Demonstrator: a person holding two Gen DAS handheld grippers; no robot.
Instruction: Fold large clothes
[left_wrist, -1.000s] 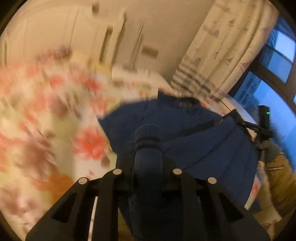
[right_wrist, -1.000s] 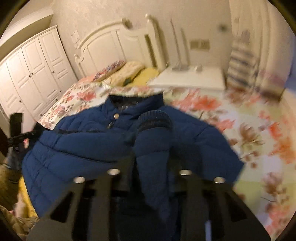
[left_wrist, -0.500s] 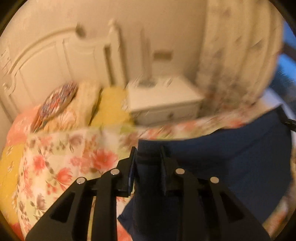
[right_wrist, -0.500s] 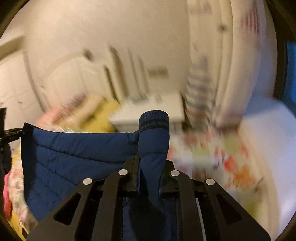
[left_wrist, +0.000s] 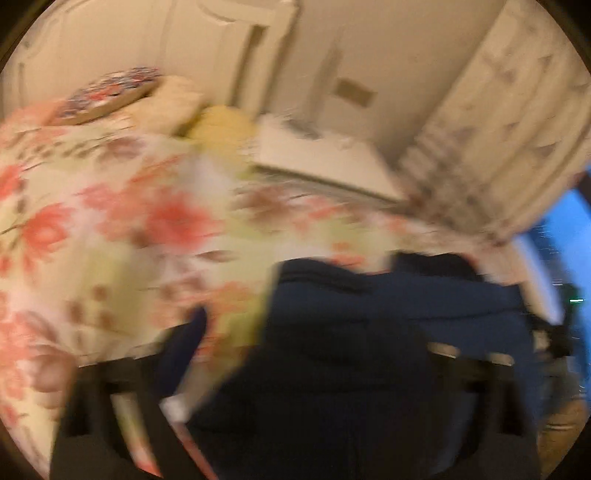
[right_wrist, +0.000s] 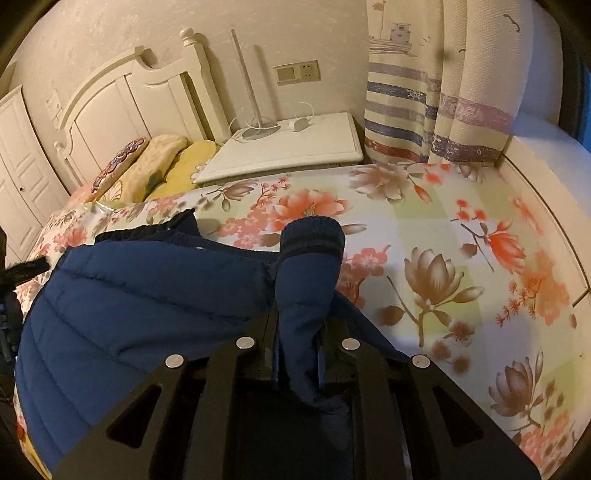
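A navy blue puffer jacket (right_wrist: 147, 306) lies across the floral bedspread (right_wrist: 461, 258). My right gripper (right_wrist: 298, 339) is shut on the jacket's sleeve, whose ribbed cuff (right_wrist: 312, 238) sticks up past the fingers. The left wrist view is badly blurred. There the jacket (left_wrist: 369, 350) fills the lower middle and right, and dark fabric covers my left gripper (left_wrist: 295, 369), so its jaws are hidden. The left gripper also shows as a dark shape at the left edge of the right wrist view (right_wrist: 9, 295).
A white headboard (right_wrist: 122, 99) and pillows (right_wrist: 159, 162) stand at the bed's far end. A white nightstand (right_wrist: 288, 147) with a lamp base stands beside it. A striped curtain (right_wrist: 436, 92) hangs at the right, with a window ledge (right_wrist: 543, 147) below.
Both grippers have come down from lifting the jacket in the air. The jacket now rests on the bedspread, the sleeve still in my right gripper. The left view is still moving.
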